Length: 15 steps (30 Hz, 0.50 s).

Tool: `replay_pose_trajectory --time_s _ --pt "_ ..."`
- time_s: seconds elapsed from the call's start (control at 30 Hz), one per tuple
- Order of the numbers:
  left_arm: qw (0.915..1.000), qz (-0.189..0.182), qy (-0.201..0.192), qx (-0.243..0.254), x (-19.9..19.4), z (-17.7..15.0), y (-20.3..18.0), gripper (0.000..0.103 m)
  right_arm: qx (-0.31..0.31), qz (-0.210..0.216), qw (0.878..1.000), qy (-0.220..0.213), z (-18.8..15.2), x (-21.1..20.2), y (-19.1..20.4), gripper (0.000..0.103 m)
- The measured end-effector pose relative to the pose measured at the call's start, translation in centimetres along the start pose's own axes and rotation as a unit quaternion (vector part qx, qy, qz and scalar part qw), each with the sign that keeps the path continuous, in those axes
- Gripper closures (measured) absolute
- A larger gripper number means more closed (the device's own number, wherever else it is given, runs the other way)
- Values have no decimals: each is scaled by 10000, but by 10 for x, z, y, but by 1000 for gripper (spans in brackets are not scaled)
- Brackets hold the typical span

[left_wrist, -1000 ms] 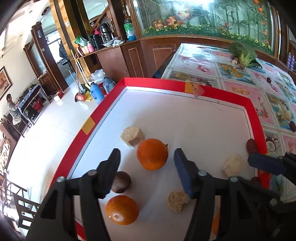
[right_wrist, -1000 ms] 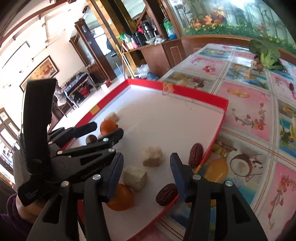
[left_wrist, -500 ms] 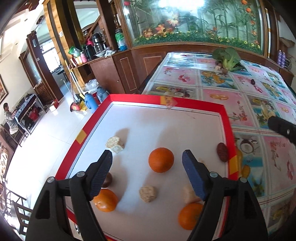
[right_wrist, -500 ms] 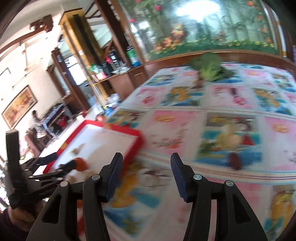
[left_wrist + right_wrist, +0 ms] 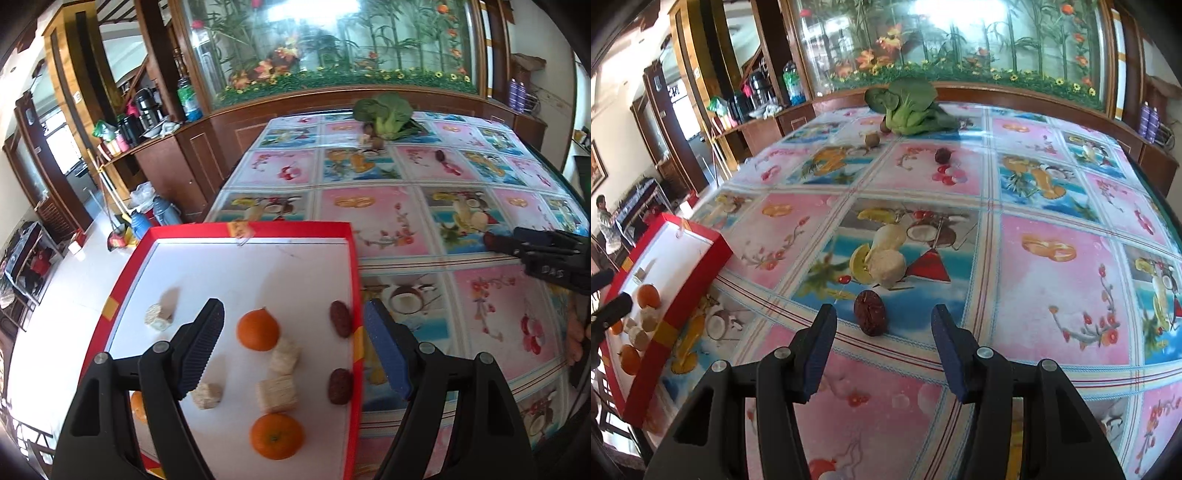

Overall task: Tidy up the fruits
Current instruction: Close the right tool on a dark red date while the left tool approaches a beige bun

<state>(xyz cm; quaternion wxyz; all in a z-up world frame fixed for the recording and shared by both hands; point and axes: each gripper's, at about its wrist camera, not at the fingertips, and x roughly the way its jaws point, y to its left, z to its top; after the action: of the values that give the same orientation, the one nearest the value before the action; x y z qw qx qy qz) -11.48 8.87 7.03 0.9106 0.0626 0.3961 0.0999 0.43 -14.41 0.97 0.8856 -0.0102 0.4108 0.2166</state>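
— Where's the right claw (image 5: 882,350)?
— Over the patterned tablecloth (image 5: 1034,258), jaws spread wide, holding nothing. A dark red date (image 5: 870,312) lies on the cloth just ahead of it, nearer the left pad, not touching.

— And the left claw (image 5: 295,347)?
— Also agape and empty, above the red-rimmed tray (image 5: 354,295). An orange (image 5: 257,329) sits on the tray between its pads.

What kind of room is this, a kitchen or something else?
Most likely a home dining or living area, not a kitchen proper: a large table under a fruit-print cover, a big planted aquarium behind it, and a wooden sideboard with flasks and bottles.
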Motion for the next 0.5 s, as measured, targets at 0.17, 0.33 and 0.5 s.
replay_pose_trajectory --time_s 0.17,0.33,0.5 --pt "9995 -139 -5 269 2 15 -24 24 -149 98 9998 133 4 11 6 66" --pt "9981 -306 -10 540 8 33 -53 24 -222 25 9996 173 6 13 2 86" --pt "9949 -658 49 767 26 57 -92 24 235 -216 9992 255 10 8 -27 86"
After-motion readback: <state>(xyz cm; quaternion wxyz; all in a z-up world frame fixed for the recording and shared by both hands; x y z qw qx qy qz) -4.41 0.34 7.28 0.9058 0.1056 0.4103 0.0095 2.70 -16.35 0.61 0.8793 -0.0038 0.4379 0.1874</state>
